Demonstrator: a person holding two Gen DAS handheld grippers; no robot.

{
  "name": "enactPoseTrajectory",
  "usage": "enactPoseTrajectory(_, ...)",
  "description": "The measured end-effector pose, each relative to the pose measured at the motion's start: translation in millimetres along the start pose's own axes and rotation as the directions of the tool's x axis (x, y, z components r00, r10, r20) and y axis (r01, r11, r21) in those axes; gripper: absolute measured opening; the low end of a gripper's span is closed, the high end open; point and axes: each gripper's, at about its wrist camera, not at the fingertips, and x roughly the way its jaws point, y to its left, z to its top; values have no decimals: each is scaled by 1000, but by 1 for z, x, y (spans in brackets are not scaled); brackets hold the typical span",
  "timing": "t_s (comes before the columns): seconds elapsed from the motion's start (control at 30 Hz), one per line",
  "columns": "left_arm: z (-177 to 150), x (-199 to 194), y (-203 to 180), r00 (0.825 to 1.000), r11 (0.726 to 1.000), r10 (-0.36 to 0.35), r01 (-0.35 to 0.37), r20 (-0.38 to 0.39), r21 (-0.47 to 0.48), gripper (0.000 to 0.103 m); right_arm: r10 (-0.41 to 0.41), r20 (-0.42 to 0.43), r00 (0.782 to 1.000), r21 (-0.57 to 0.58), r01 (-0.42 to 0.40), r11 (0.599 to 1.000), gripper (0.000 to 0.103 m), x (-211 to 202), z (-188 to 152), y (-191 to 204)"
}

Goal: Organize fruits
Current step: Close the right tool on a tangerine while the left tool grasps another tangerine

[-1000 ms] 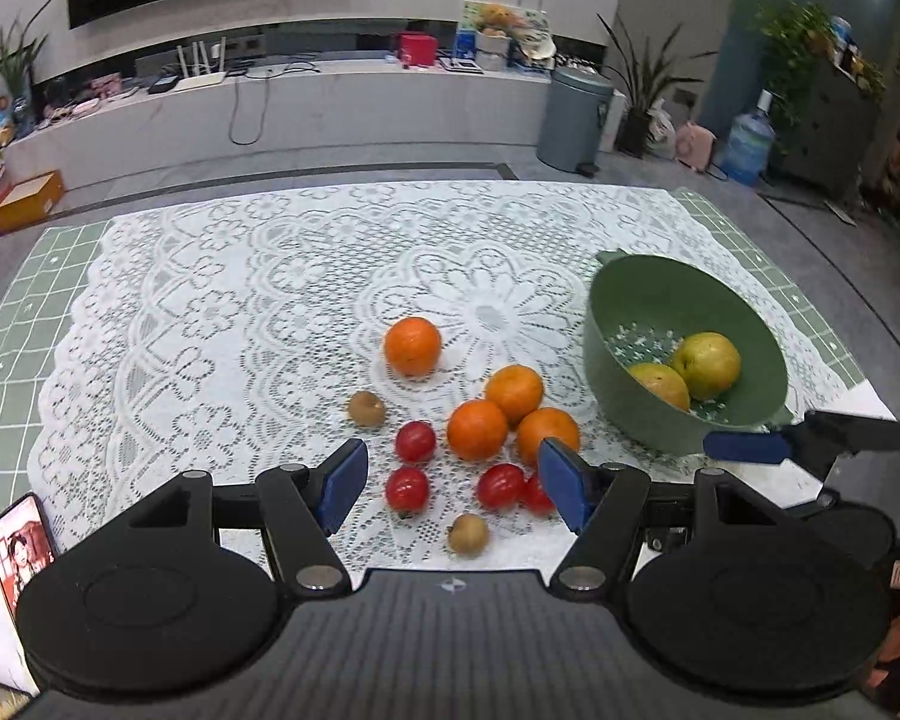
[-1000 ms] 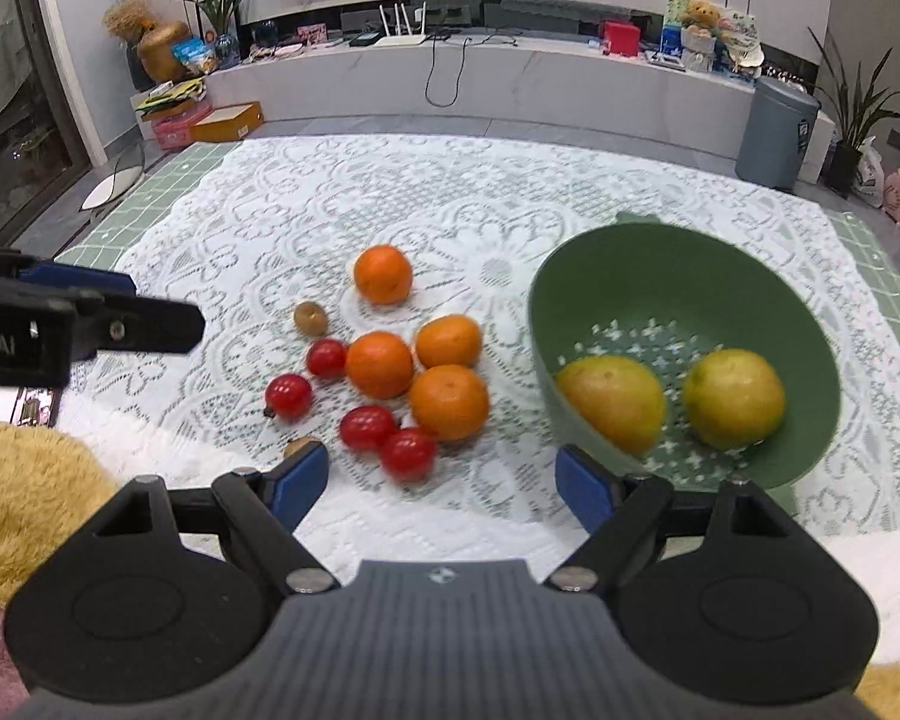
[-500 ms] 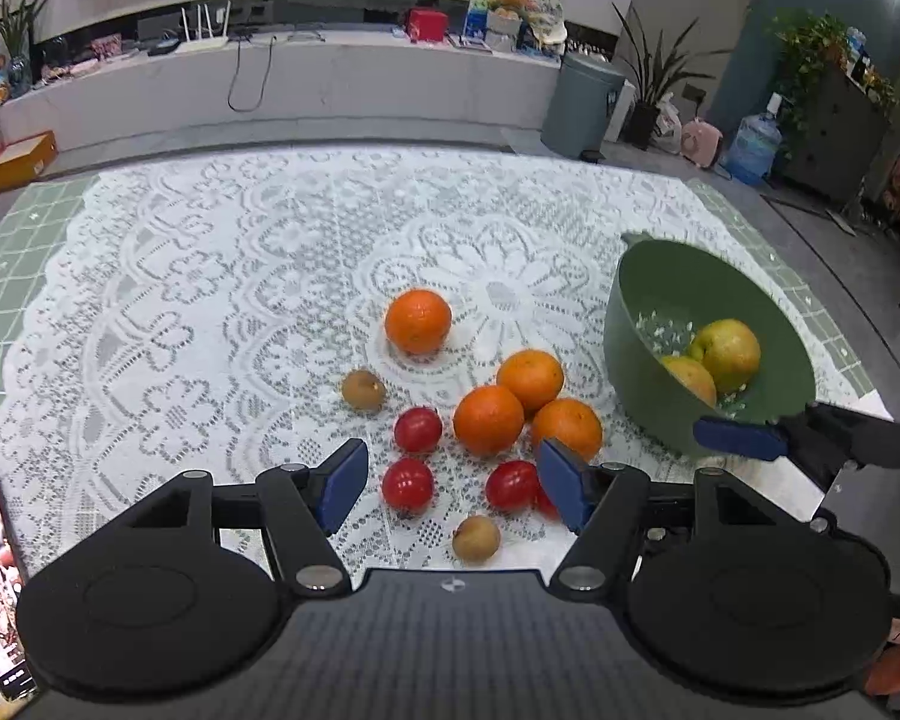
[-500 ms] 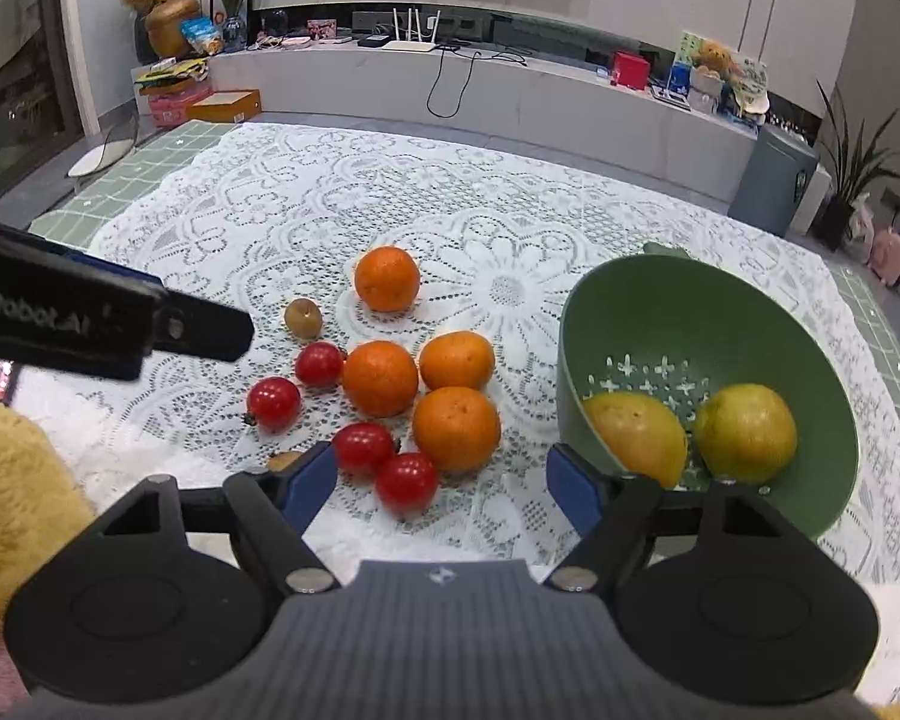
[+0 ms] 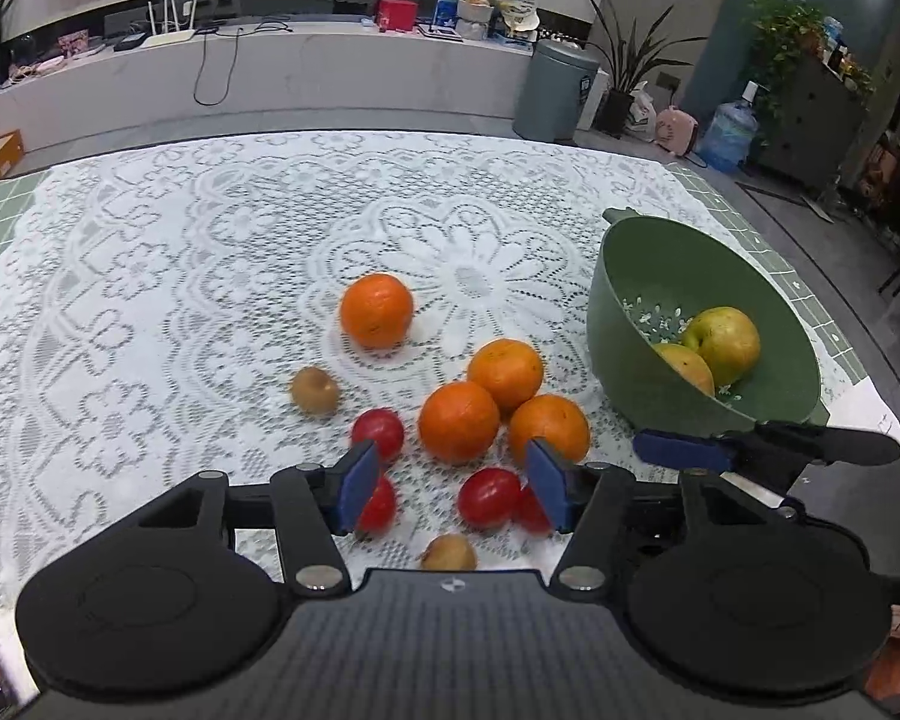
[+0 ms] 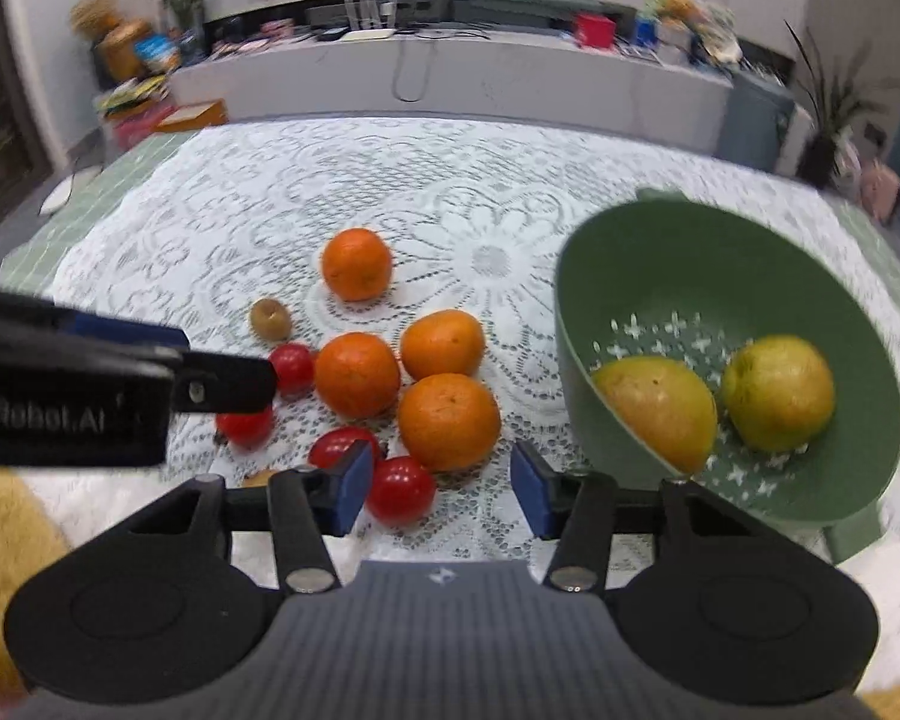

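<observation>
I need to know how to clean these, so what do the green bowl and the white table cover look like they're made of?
Green bowl: most likely moulded plastic with a matte finish; even dull colour, thick smooth wall, and cut-out drain holes in its base like a colander.

Table cover: looks like white lace, fabric or a vinyl imitation; an openwork flower pattern with a green grid surface showing at its edges. The pictures leave that open.

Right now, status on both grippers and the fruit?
Left gripper and right gripper closing, nothing gripped. Two yellow-green fruits in green bowl; oranges and tomatoes on the lace cloth. Nothing in the way.
</observation>
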Motion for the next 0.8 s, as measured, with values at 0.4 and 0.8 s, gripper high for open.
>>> enactPoseTrajectory(0.4,7,44,5,998,997,-7,3,-55,-78,60,45,36,998,184,-51,982,49,21,-5,-15)
enactPoseTrajectory(0.8,11,62,8,996,996,-37,31,-80,-82,52,74,29,997,198,-78,977,47,38,-2,-17)
